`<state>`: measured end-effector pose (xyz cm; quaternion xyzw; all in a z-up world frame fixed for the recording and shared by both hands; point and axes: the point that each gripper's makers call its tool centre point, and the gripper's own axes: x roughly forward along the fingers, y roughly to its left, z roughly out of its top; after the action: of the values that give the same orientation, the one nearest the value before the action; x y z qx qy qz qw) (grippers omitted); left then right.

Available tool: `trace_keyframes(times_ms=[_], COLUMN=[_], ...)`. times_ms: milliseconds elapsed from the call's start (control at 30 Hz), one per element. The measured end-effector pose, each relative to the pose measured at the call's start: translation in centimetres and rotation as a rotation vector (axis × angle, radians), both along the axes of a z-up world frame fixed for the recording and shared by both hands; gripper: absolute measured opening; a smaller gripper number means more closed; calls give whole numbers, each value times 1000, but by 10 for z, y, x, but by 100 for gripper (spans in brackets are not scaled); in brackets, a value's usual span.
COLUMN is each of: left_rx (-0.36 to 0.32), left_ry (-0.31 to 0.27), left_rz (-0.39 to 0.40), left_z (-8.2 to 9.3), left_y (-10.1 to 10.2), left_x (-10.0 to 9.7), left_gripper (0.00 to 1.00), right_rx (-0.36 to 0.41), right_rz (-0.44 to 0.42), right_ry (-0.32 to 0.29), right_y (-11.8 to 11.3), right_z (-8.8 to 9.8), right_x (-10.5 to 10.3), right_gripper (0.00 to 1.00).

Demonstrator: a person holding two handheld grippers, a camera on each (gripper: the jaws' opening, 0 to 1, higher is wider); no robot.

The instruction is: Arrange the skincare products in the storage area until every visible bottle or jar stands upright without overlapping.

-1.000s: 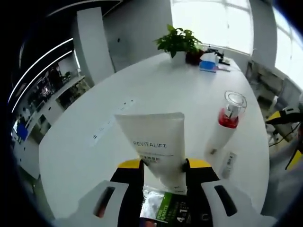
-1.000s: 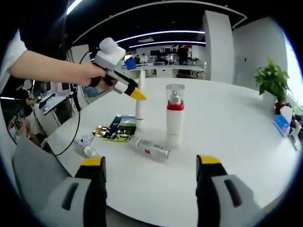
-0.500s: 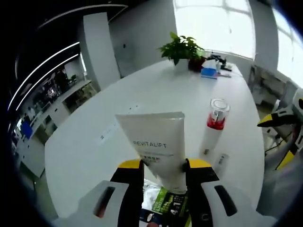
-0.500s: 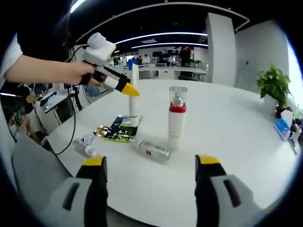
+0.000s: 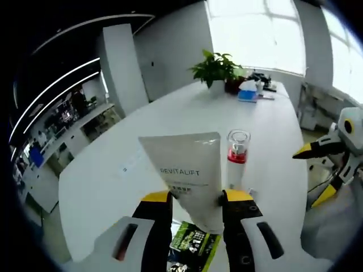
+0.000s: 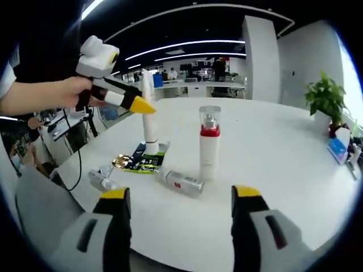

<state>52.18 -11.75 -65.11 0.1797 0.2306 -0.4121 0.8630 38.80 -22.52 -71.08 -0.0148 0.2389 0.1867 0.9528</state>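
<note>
Left gripper view: left gripper [image 5: 195,198] low in the middle, yellow-tipped jaws squeezed onto the white tube [image 5: 186,173] marked REVITALIFT.
White tube: held up above the white table [image 5: 142,130], wide flat end on top.
Pump bottle [image 5: 235,158]: upright just right of the tube, red band, clear cap.
Green packet [image 5: 195,249]: flat on the table at the bottom, between the jaws.
Right gripper view: right gripper [image 6: 178,226] at the bottom, jaws wide apart, holding nothing.
Small bottle [image 6: 182,182]: lying on its side, middle of the frame, near the pump bottle's foot.
Tiny bottle [image 6: 102,180]: lying down at lower left.
Potted plant [image 6: 323,105]: far right on the table.
</note>
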Motion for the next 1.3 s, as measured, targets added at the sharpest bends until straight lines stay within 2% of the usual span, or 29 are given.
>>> trace_keyframes(times_ms=[133,533,633,733,833,900,1000,1133,1200,1300], left_rx=[-15,-28,-33,-51,-56,-54,-46,-29,-23,-19], left_ry=[7,9,23,33,36,35,38,30,25,16], left_rz=[28,78,87,103,117,119,119,113,105,96], left_z=[-1,-6,-9,-11,-13,-14,-17,-15,-14,-11], left_y=[3,12,14,17,21,22,26,27,26,21], left_x=[-11,-37,-44,-51,-56,-59,-64,-71,-73,-78], left_gripper=[31,31,31,31,31,31,31,31,31,31], right_rx=[4,53,77,81,118,170,196,255,296,330], right_rz=[11,7,41,75,102,83,69,85,113,176], right_ry=[7,20,35,25,28,38,41,16,3,-68], right_y=[3,3,9,15,21,19,15,24,38,62], right_z=[0,1,0,2,6,9,10,27,42,72], right_x=[-2,-3,-6,-7,-9,-9,-8,-6,-4,3], right_gripper=[67,63,63,60,55,54,54,52,50,48])
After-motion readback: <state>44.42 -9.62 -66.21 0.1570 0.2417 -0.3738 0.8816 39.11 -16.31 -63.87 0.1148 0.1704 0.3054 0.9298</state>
